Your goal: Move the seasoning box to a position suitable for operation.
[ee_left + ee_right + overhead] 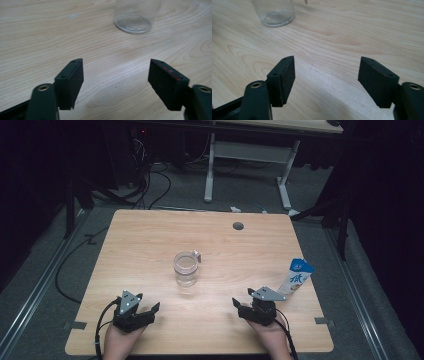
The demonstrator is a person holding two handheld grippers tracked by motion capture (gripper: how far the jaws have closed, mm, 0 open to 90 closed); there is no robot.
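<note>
Near the middle of the wooden tabletop (150,245) stands a clear glass jar (186,269), upright and untouched. Left gripper (150,311) rests at the near left edge, jaws spread wide with nothing between them. Right gripper (241,306) rests at the near right, likewise released and empty. A blue-and-white carton (296,277) stands just beyond the right gripper, well apart from the jar.
</note>
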